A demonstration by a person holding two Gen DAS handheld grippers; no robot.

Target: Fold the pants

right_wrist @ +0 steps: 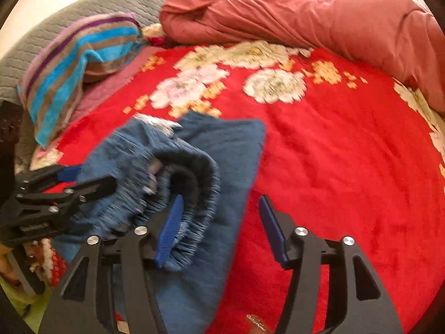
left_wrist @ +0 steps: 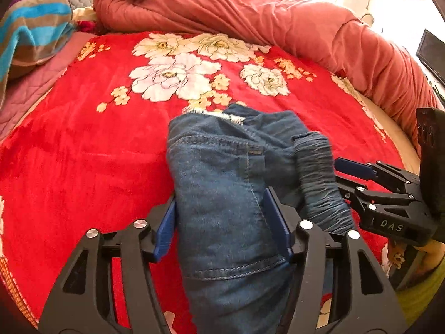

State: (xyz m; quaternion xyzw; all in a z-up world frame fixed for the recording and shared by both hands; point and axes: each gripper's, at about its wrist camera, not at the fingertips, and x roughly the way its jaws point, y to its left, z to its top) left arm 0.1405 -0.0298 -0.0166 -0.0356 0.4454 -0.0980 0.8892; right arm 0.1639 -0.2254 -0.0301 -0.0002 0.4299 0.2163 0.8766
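Red floral bedding carries everything, with a rolled quilt along its far edge. Left gripper stands parted, astride the pants, whose long axis runs from it toward the quilt. Right gripper stands parted too, left pad touching the gathered waistband; both hands are equally near.

The bed carries a red blanket printed with pale flowers. Folded blue denim pants lie on it toward the near edge. A rolled salmon quilt runs along the far edge, and a striped towel is bunched at the far left corner.
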